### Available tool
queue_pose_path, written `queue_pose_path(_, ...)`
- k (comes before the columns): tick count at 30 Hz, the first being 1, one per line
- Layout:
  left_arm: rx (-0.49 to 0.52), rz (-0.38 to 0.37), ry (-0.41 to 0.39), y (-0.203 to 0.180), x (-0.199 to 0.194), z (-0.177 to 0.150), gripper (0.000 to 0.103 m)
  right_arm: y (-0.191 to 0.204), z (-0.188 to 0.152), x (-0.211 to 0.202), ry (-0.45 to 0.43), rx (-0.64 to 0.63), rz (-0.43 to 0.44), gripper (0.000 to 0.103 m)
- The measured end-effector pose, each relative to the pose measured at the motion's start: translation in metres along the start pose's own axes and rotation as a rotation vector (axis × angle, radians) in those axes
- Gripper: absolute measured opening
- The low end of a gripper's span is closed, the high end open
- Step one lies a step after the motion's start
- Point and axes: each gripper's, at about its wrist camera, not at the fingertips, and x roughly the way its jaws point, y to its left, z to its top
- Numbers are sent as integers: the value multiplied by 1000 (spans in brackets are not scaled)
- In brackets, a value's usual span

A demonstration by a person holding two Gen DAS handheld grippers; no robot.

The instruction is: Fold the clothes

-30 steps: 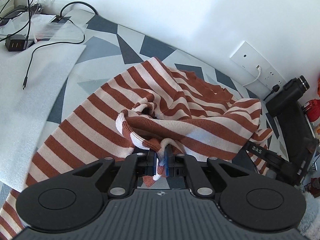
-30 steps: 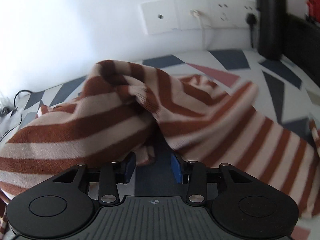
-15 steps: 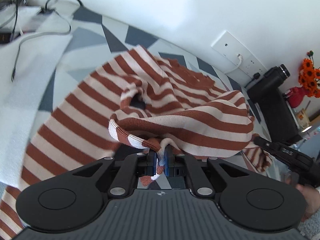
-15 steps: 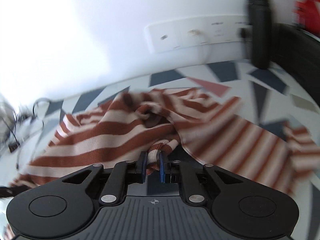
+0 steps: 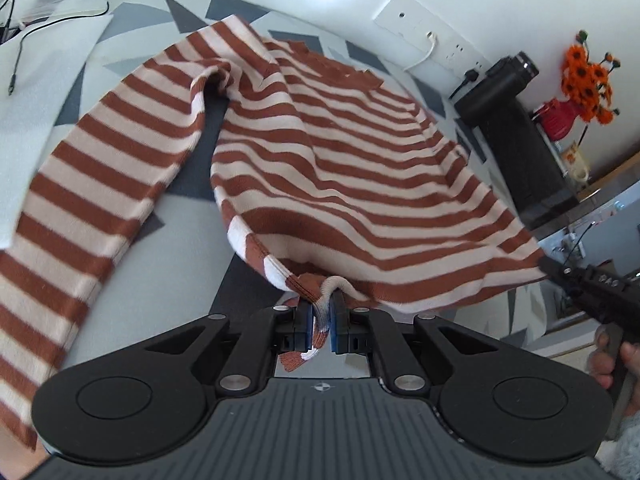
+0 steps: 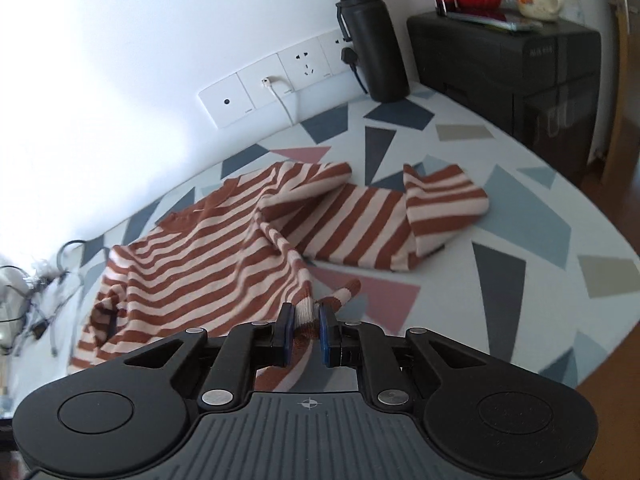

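The left gripper pinches the hem of the striped sweater, and the right gripper clamps another bit of hem. The sweater stretches between them, its sleeves and upper part lying on the patterned table.

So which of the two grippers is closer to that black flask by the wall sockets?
Right. The right gripper holds the sweater on the flask's side; the left gripper grips the hem further away.
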Motion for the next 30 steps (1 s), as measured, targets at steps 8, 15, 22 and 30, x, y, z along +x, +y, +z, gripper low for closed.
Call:
queue_pose_path(8, 35, 196, -28, -6, 0, -36, 63, -29, -18, -14, 50, -22, -70, 39)
queue_pose_path(15, 169, 254, -14, -17, 17, -80, 63, -38, -52, -1, 50, -180, -66, 60)
queue_pose_path(22, 264, 317, -75, -36, 33, -88, 42, -21, -89, 11, 84, -432, -27, 75)
queue_pose_path(30, 205, 253, -108, -51, -3, -77, 7, -21, -75, 19, 218, -381, 109, 7)
